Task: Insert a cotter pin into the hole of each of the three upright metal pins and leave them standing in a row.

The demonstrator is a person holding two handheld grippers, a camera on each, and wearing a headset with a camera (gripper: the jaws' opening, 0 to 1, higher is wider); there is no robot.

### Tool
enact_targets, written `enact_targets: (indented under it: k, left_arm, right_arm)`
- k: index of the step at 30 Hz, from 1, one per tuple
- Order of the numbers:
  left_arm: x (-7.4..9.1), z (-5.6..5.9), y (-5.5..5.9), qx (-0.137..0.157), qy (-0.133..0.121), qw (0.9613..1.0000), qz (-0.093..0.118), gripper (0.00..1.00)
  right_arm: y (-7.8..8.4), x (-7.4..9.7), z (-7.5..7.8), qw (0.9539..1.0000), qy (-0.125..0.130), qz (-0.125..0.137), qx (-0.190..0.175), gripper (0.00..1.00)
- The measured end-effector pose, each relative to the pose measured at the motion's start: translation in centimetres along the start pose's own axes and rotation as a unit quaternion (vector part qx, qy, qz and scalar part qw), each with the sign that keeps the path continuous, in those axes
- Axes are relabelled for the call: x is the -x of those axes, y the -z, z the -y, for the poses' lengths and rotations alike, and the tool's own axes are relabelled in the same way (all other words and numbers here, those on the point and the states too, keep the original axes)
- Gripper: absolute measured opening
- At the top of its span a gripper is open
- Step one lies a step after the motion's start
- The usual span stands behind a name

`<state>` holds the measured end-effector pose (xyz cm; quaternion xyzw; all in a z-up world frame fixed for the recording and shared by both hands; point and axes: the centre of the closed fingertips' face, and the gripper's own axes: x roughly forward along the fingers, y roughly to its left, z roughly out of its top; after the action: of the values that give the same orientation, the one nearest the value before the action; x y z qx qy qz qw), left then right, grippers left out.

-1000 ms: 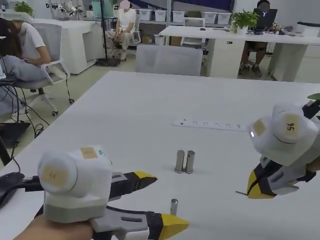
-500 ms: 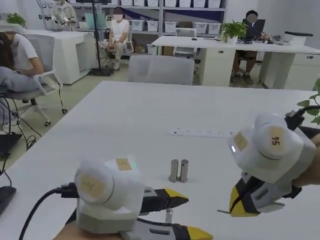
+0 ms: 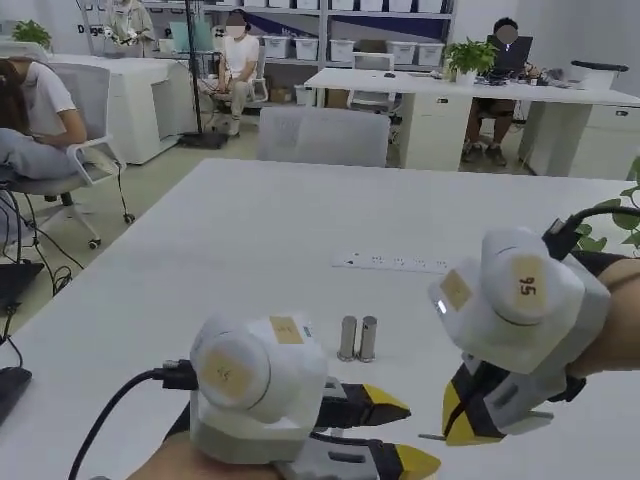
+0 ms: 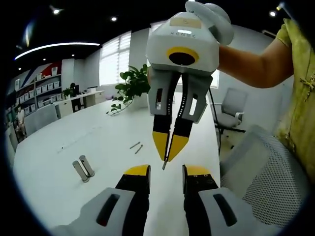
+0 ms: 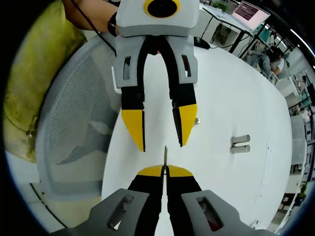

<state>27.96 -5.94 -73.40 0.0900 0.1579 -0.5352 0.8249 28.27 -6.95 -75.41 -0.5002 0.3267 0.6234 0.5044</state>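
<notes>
Over the table (image 3: 260, 250) my left gripper (image 3: 412, 432) hangs low with its jaws apart, and its body hides the tabletop beneath it in the head view. My right gripper (image 3: 460, 425) faces it, jaws closed. Two pins (image 3: 358, 338) stand upright and touching, farther back. A speck beside the left jaw in the right gripper view may be the third pin (image 5: 197, 120), but I cannot tell. The cotter pin (image 5: 165, 155) is pinched in the right jaws, its thin tip pointing toward the left gripper's gap.
</notes>
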Motion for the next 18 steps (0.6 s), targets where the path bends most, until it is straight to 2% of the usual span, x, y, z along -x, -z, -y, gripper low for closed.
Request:
enact_targets:
  k: [4, 11, 14, 18]
  left_arm:
    - [-0.20, 0.07, -0.01, -0.015, 0.001, 0.9999, -0.001, 0.15]
    - [-0.50, 0.19, 0.48, -0.033, 0.004, 0.9994, -0.012, 0.09]
    - [-0.56, 0.29, 0.53, -0.039, 0.007, 0.9991, -0.013, 0.04]
    - [-0.69, 0.40, 0.55, -0.039, 0.011, 0.9991, -0.012, 0.03]
  right_arm:
    - [-0.18, -0.08, -0.29, 1.0000, -0.006, -0.004, 0.005, 0.01]
    - [-0.38, -0.10, -0.65, 0.9999, -0.010, -0.006, 0.007, 0.01]
    - [-0.50, -0.08, -0.82, 0.9999, -0.014, -0.006, 0.008, 0.01]
    - [-0.67, -0.08, -0.85, 0.9998, -0.014, -0.005, 0.010, 0.01]
